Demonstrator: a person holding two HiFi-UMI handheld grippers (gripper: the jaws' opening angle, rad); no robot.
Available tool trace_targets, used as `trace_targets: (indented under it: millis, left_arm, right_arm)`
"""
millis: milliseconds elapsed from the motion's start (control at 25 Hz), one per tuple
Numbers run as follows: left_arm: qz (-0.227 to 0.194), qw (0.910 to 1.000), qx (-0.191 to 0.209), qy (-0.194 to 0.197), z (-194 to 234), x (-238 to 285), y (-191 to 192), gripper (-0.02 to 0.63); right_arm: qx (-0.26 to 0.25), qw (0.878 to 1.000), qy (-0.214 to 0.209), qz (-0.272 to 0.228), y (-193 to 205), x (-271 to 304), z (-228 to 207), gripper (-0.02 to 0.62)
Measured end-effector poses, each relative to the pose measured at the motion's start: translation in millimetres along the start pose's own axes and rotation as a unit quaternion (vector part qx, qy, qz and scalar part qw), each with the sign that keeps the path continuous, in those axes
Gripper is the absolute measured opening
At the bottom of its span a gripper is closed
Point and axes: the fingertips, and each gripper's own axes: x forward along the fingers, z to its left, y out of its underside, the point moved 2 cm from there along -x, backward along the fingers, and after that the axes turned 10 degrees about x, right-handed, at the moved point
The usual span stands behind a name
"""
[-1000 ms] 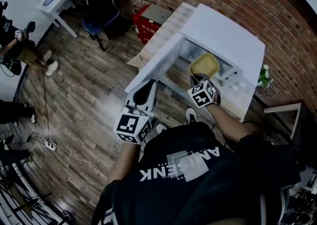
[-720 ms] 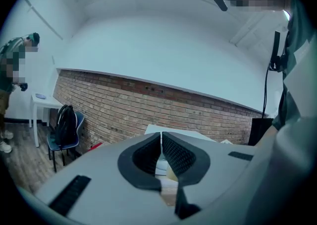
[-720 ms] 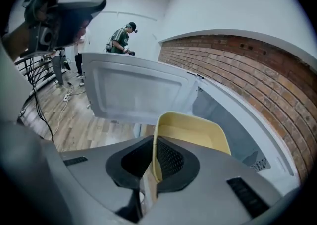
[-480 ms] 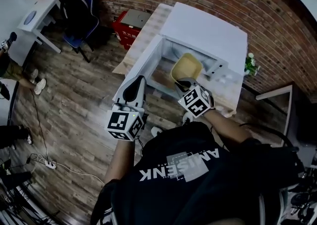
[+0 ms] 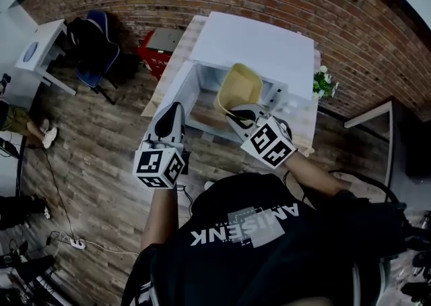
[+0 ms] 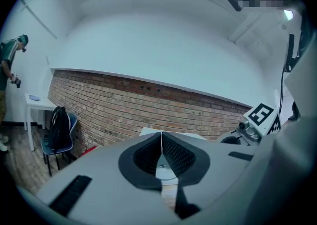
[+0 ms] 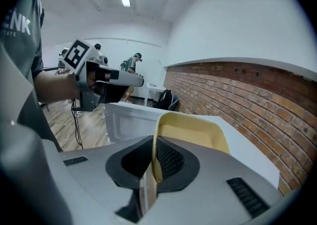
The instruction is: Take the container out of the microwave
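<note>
My right gripper [image 5: 237,114] is shut on the near rim of the yellow container [image 5: 240,89], which it holds tilted in the air in front of the white microwave [image 5: 256,45]. In the right gripper view the container's rim [image 7: 190,137] is pinched between the pads, above the microwave's top. The microwave door [image 5: 172,85] stands open to the left. Beside that door my left gripper [image 5: 174,112] is level and shut on nothing; its pads [image 6: 171,152] meet, and its marker cube [image 7: 79,54] shows in the right gripper view.
The microwave stands on a wooden table [image 5: 176,58] against a brick wall. A small potted plant [image 5: 323,82] sits at its right. A red box [image 5: 158,45], a blue chair with a backpack [image 5: 91,42] and a white desk [image 5: 37,55] are on the floor to the left.
The right gripper has lifted the yellow container up and out of the microwave's cavity. The left gripper has drifted along the open door, still shut.
</note>
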Motion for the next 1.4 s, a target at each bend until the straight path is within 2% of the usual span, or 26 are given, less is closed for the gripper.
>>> trace_targets:
  millis: [280,720,1120,1400]
  left_arm:
    - [-0.006,0.9998,0.006,-0.017,-13,37,-21,0.014]
    - [0.0,0.9999,0.017,0.0,-58,79,-39,0.012]
    - [0.003,0.9992,0.034,-0.023,-76,85,-49,0.012]
    - [0.007,0.9988,0.044,-0.022,-80,79,-51,0.012]
  right_arm:
    - [0.017,0.998,0.036,-0.046,-12,-57,-61,0.052]
    - [0.045,0.991,0.095,-0.081,-3,-122,-132,0.052]
    - [0.073,0.981,0.136,-0.116,9,-164,-173,0.052]
    - [0.097,0.968,0.188,-0.136,19,-187,-192,0.052]
